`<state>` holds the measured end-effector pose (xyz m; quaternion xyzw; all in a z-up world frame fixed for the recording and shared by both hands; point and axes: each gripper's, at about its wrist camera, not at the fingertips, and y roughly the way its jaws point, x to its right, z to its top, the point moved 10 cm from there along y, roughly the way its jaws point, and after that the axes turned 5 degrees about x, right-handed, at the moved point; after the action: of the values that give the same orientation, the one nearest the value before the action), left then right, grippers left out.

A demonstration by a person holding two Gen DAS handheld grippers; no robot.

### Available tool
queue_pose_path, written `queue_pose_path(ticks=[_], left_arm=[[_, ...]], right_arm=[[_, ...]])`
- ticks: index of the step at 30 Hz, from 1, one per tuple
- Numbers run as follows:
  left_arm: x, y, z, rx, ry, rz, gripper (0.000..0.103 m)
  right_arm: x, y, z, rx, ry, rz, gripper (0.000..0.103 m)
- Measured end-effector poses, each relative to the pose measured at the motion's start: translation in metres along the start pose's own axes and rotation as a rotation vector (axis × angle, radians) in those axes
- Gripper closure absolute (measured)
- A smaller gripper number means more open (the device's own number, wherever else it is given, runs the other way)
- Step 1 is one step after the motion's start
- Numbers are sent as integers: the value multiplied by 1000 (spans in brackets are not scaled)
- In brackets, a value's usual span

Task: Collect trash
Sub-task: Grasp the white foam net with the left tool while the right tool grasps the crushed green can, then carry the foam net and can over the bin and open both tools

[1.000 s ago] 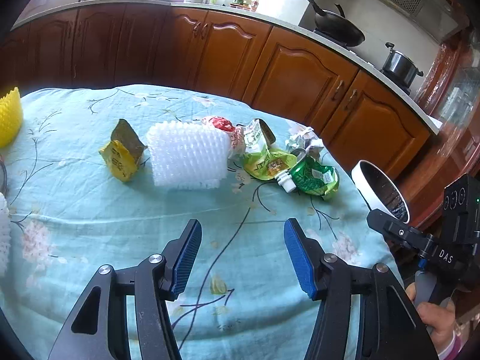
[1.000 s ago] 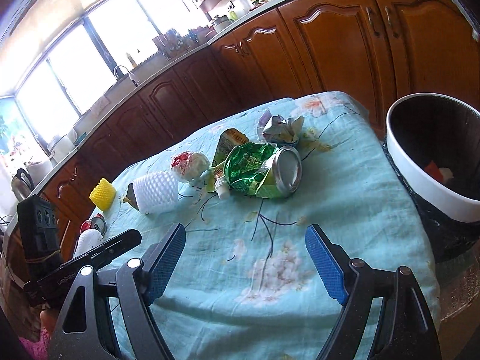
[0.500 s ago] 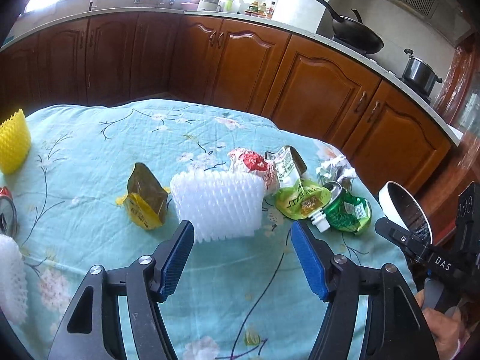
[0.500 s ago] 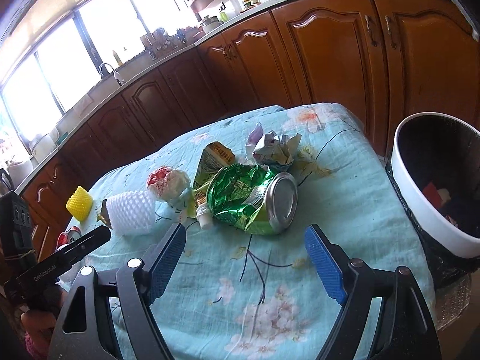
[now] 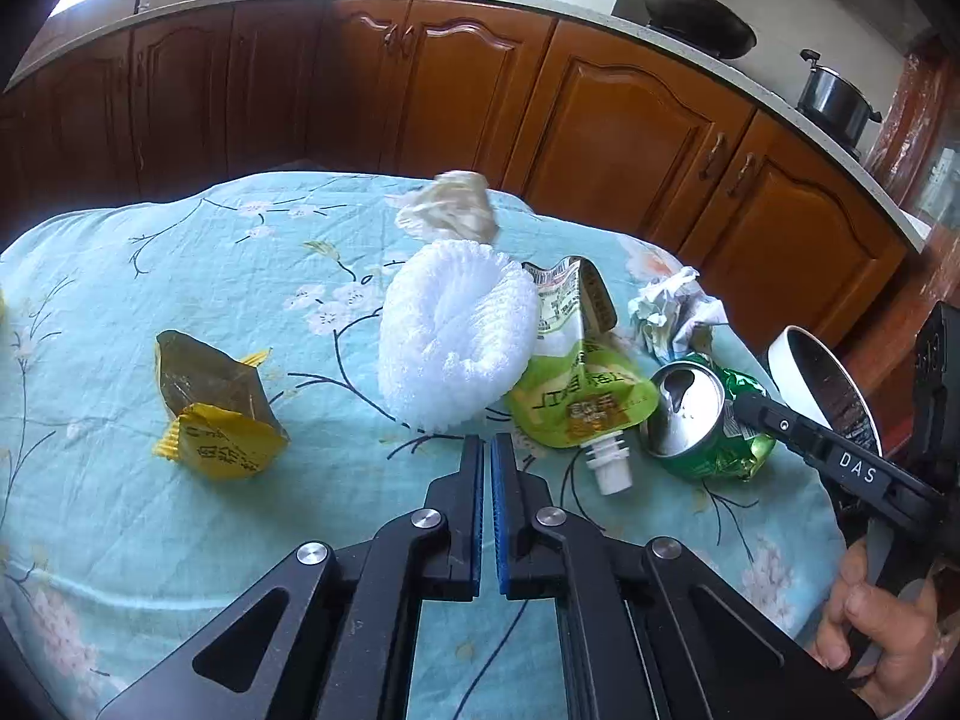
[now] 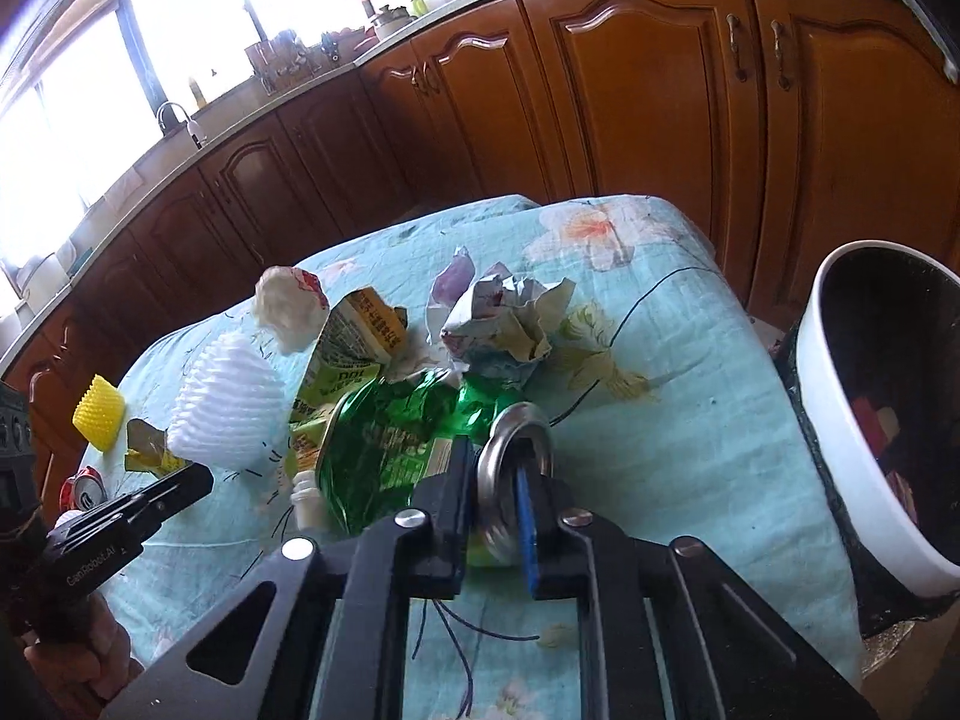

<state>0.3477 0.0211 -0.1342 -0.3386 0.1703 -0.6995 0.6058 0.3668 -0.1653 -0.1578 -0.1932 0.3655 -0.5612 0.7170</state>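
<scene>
Right gripper [image 6: 495,516]: closed on the crushed green can [image 6: 396,450], just left of the bin [image 6: 840,438].
Left gripper [image 5: 485,480]: fingers together, empty.
Risk: the smooth lid may slip; a thin grip would cause it.

"DAS" is printed in white on the right gripper [image 5: 852,468] body, and "GenRobot.AI" on the left gripper [image 6: 102,558] one. The green pouch [image 6: 342,360] shows "100"; its other print isn't readable.
</scene>
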Motion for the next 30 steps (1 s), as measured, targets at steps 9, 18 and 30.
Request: queue_pose_path(ticks=[9, 18, 30], left_arm=[[13, -30, 9, 57, 56, -28, 93], [5, 2, 42, 90, 153, 127, 24], [25, 23, 37, 68, 202, 85, 86]], right_arm=[[8, -33, -11, 23, -10, 22, 93], [5, -41, -6, 38, 15, 60, 93], [13, -57, -3, 64, 43, 66, 93]])
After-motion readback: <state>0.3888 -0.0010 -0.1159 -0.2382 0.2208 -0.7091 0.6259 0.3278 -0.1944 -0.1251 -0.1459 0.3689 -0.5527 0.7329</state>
